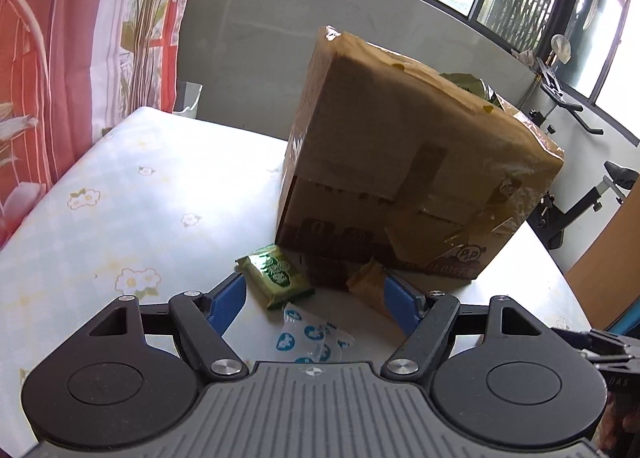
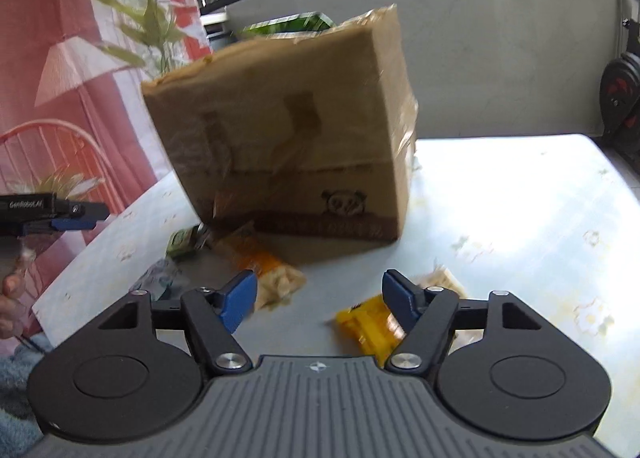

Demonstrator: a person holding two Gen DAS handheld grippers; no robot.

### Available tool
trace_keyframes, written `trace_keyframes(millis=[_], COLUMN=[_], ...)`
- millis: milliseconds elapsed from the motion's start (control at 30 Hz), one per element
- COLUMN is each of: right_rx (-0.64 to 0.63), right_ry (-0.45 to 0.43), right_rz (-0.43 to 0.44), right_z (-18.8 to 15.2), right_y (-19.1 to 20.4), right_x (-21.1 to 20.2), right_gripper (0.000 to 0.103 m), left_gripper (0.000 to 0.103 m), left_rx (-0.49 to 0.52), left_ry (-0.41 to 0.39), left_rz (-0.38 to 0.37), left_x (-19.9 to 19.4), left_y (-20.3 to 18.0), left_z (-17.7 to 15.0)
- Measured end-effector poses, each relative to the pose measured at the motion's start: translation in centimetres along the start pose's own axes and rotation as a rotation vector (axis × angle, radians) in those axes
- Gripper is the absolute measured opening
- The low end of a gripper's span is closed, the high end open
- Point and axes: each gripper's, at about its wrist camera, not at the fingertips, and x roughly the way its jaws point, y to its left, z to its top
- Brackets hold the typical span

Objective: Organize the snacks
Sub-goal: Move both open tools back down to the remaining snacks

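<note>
Snacks: green packet (image 1: 276, 276) and yellow packet (image 2: 370, 322) lie before the cardboard box (image 1: 400, 161).
Left gripper (image 1: 316, 300): jaws apart, empty.
Right gripper (image 2: 320, 300): jaws apart, empty.

— What do we see on the table?
— A taped cardboard box (image 1: 404, 161) standing upright, green packets poking from its top.
— And loose snacks?
— At its base we find a green packet (image 1: 276, 274), a clear blue-printed wrapper (image 1: 314, 336), an orange packet (image 2: 266, 268) and a yellow one (image 2: 366, 322).
</note>
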Motion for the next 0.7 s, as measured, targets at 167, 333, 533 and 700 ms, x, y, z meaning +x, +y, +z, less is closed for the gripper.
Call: trace_keyframes(millis=[167, 333, 533, 700], right_rx=[0.042, 0.042, 0.092, 0.046], right_ry=[0.13, 0.217, 0.345, 0.368], right_rz=[0.094, 0.11, 0.116, 0.089], right_z=[-2.8, -3.6, -4.7, -4.2], right_y=[2.1, 3.3, 3.6, 4.4], right_x=[1.1, 1.6, 3.3, 4.5], right_gripper=[0.062, 0.049, 0.045, 0.038], left_gripper=[0.077, 0.077, 0.077, 0.077], left_rx=[0.026, 0.035, 0.021, 0.01], left_ry=[0.016, 0.014, 0.032, 0.032], left_rz=[0.005, -0.002, -0.005, 0.0], left_x=[-0.3, -0.3, -0.3, -0.4], left_y=[-0.6, -0.7, -0.4, 0.0], left_z=[-1.3, -2.0, -3.0, -3.4])
